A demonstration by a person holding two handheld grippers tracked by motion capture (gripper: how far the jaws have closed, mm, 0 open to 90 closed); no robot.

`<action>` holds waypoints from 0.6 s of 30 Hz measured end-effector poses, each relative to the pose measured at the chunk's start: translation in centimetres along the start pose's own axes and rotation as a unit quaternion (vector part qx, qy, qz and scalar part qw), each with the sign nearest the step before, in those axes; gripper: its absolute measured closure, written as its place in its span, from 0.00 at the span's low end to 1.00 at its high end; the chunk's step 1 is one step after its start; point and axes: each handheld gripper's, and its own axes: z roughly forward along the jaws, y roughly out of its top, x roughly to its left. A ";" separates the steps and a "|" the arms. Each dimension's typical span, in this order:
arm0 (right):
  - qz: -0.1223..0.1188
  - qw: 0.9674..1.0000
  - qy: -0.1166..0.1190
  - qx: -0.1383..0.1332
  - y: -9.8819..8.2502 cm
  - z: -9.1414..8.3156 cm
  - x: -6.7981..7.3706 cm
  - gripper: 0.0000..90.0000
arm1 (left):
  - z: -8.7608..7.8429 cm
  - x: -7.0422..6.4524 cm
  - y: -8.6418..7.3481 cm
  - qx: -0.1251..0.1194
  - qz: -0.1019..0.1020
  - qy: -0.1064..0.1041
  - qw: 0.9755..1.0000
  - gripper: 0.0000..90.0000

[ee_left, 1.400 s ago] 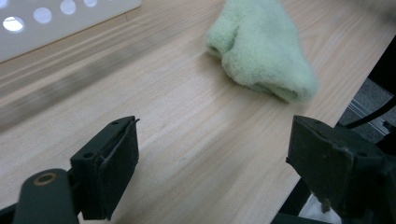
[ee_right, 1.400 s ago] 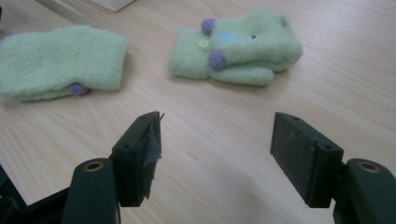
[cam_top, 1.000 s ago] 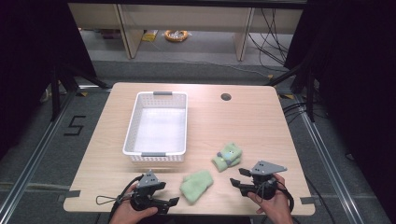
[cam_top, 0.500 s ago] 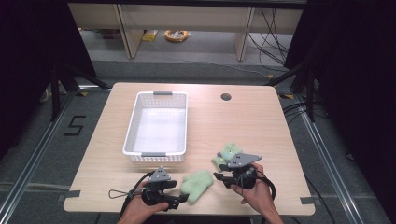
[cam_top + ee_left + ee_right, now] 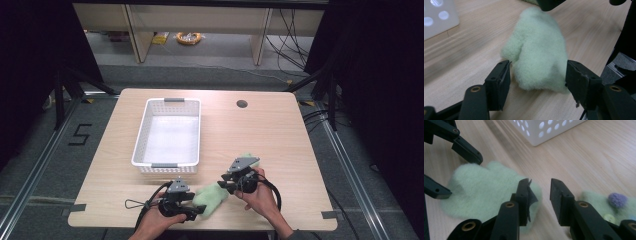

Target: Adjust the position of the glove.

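Left gripper (image 5: pixel 537 75): we see its jaws straddling the near end of the mitten; they have just been closing, and a slim gap still shows on the left side, so no grip yet.
Right gripper (image 5: pixel 540 195): we find its jaws narrow, having just been closing, poised at the mitten's other end; one jaw lies over the fleece, and nothing sits between them.
Pale green mitten (image 5: pixel 210 196): we place it flat on the desk (image 5: pixel 260 130) by the near edge, between the two grippers.
Second mitten (image 5: pixel 248 159): we note it just beyond the right gripper, partly hidden, bearing a purple pompom (image 5: pixel 617 199).
White basket (image 5: pixel 142 131): we locate it left of the desk's centre.
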 end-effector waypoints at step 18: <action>0.040 0.998 0.047 0.031 -0.8 1.7 -0.5 0.90 | -0.2 1.1 -0.2 0.010 0.022 0.013 1.000 0.82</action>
